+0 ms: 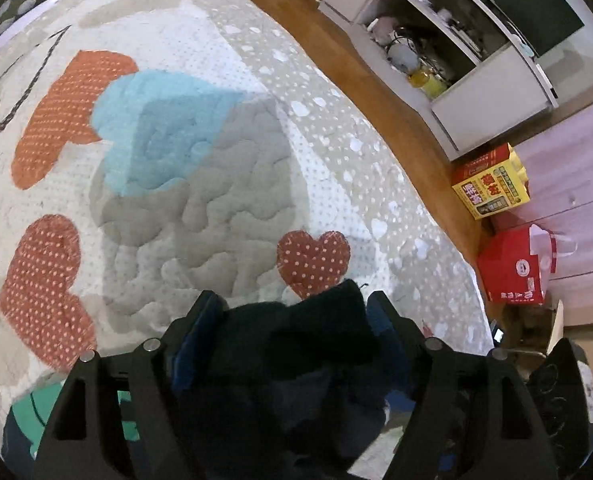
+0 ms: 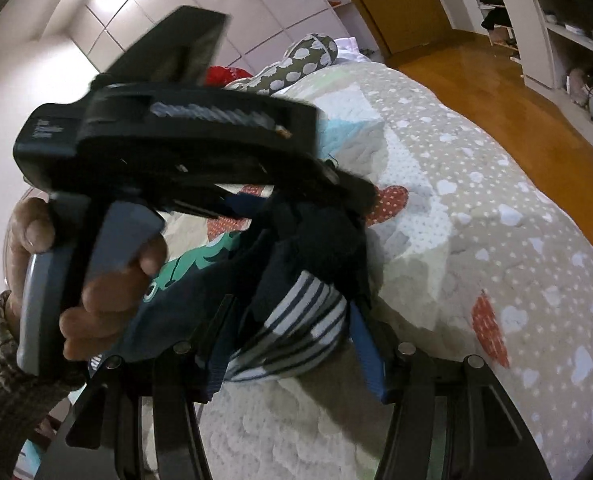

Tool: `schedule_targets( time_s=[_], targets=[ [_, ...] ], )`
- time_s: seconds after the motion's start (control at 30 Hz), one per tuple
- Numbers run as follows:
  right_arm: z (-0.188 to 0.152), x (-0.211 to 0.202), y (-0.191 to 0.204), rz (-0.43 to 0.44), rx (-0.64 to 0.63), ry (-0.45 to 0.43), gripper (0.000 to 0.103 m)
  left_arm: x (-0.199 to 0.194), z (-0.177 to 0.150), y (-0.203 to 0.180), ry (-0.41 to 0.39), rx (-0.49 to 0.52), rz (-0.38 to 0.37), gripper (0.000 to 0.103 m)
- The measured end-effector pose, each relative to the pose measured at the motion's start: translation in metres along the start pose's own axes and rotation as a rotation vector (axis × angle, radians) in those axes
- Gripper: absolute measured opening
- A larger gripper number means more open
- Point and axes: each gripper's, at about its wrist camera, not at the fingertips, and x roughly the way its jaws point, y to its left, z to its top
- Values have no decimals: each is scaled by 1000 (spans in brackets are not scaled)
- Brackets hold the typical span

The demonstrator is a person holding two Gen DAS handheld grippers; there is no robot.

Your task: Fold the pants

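1. Left wrist view: we see our left tool (image 1: 294, 312) with its two fingers closed narrow on a bunched dark fold of the pants (image 1: 316, 332), so the cloth fills the gap between them

2. Beyond that tool lies the bed (image 1: 336, 152), covered by a quilt with orange, blue and grey heart patches; the dark cloth sits between the camera and the quilt, which we judge means the pants are lifted so a fold can be laid down on the flat part of the bed

3. Right wrist view: our right tool (image 2: 292, 320) has its blue-padded fingers on either side of a striped, white-and-navy part of the same garment, which we take for the inside of the waistband or a cuff; the fingers press against the fabric, so we judge it to be holding the pants too

4. In this view the left tool appears close above and to the left, gripped by our left hand (image 2: 96, 272) in a knitted sleeve; the dark cloth runs from its tip straight down to the right tool, so the two tools are just beside each other

5. We judge that both are held close because two corners of the pants are being brought together

6. Wooden floor (image 1: 376, 64) and white shelves (image 1: 436, 40) lie well apart from the work
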Motion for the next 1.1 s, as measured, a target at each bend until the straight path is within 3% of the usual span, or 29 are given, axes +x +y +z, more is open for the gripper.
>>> schedule_targets(
  time_s=[0.03, 0.07, 0.1, 0.17, 0.2, 0.5, 0.67, 0.77, 0.87, 0.93, 1.0, 1.1],
  targets=[
    [0, 2, 0, 0, -4, -6, 59, 0, 0, 0, -5, 4, 9, 50],
    [1, 2, 1, 0, -9, -11, 55, -2, -1, -1, -5, 7, 23, 34],
    [2, 3, 2, -2, -14, -20, 35, -3, -3, -1, -6, 7, 37, 27],
    [5, 2, 4, 18, -13, -18, 19, -12, -8, 1, -37, -4, 24, 23],
    [7, 2, 6, 25, -14, -19, 17, -18, -11, 4, -58, -25, 10, 22],
    [6, -8, 75, 52, -204, -32, 15, -95, -83, 55, -288, -191, -51, 22],
    [-9, 7, 127, 100, -347, 18, 16, -117, -141, 108, -380, -360, -63, 28],
    [-27, 33, 158, 125, -448, 100, 19, -124, -180, 136, -411, -466, -50, 47],
    [-42, 53, 177, 137, -504, 174, 38, -146, -220, 145, -464, -501, -35, 57],
    [-49, 52, 185, 149, -526, 187, 39, -164, -244, 140, -521, -498, 18, 70],
    [-49, 43, 192, 169, -546, 192, 46, -183, -272, 138, -587, -521, 115, 74],
    [-36, 25, 192, 175, -539, 172, 49, -193, -301, 148, -630, -600, 201, 74]
  ],
)
